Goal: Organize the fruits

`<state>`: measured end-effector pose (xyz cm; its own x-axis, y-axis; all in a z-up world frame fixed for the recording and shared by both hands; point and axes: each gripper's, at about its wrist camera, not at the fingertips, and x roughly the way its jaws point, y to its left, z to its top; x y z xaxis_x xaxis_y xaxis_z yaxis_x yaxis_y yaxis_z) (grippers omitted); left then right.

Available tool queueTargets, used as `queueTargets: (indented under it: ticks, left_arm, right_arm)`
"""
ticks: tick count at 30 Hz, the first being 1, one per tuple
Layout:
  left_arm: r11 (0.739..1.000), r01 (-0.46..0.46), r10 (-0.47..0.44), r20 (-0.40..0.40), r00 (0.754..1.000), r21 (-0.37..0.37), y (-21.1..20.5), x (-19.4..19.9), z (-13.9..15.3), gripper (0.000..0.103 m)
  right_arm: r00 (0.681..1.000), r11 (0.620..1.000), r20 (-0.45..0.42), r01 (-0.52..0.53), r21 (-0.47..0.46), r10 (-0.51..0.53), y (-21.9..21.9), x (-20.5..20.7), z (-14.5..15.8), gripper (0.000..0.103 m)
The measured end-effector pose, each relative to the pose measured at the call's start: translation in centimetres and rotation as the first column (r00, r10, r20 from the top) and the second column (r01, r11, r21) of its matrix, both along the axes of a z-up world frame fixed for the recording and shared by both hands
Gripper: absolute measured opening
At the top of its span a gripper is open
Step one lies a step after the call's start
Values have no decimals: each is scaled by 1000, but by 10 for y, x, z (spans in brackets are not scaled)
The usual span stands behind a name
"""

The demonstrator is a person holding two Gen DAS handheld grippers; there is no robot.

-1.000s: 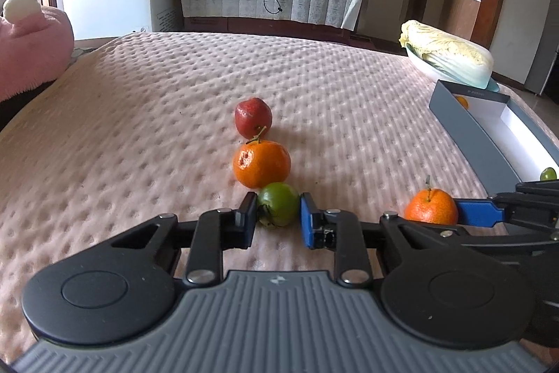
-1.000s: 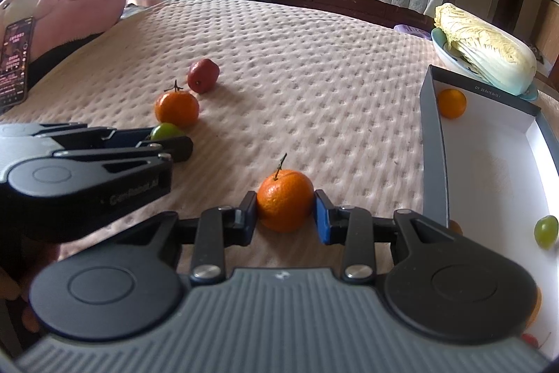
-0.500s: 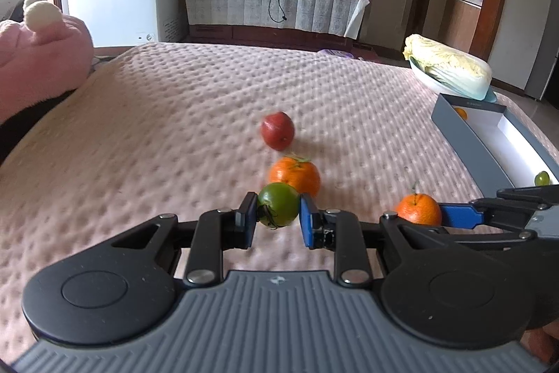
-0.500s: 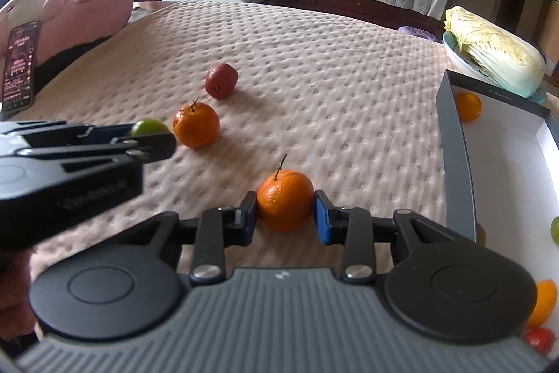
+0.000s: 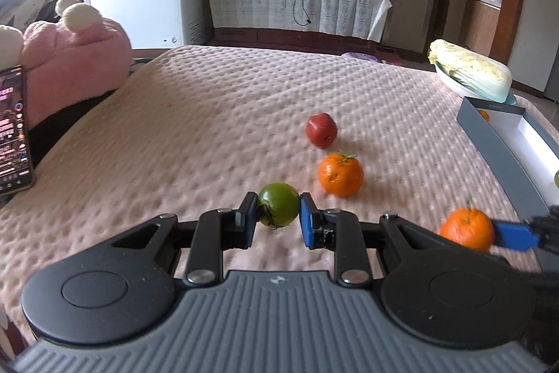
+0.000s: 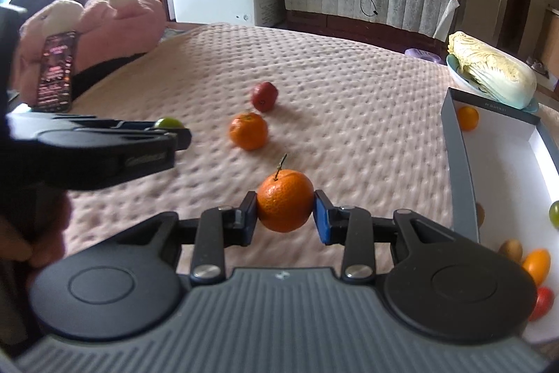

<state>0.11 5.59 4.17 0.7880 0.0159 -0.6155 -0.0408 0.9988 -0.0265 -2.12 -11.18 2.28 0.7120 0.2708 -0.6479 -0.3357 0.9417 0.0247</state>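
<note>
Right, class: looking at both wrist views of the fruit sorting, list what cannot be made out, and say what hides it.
- Box: near end cut off by the right wrist view's edge and gripper body, so its fruit count is unknown.
- Brown fruit: mostly behind the box wall, right wrist view.
- Phone screen: text too small and blurred, left wrist view.
- Green fruit: largely hidden by the left gripper, right wrist view.

Pink quilted bed (image 5: 209, 114): red fruit (image 5: 321, 130), tangerine (image 5: 340, 174), gray box (image 6: 461, 163), cabbage plate (image 6: 454, 72).
</note>
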Motion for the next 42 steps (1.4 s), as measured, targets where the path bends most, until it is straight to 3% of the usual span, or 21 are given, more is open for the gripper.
queueTargets:
  ticks: [8,25,42]
  left_arm:
    - [998,-30,32,35,999,-46,6,-23,15,30]
    - [1000,9,-10,78,997,14,-18,-61,22,30]
    - [1000,23,-23,72,997,8,-39,-54,21,30]
  right_arm:
    - [1000,1000,12,3,7,-3,1,-16,2,37]
    - [997,996,58,43,83,-48,-26,-32,17,37]
    - [993,990,92,68,124,-79,-54,-38,26,37]
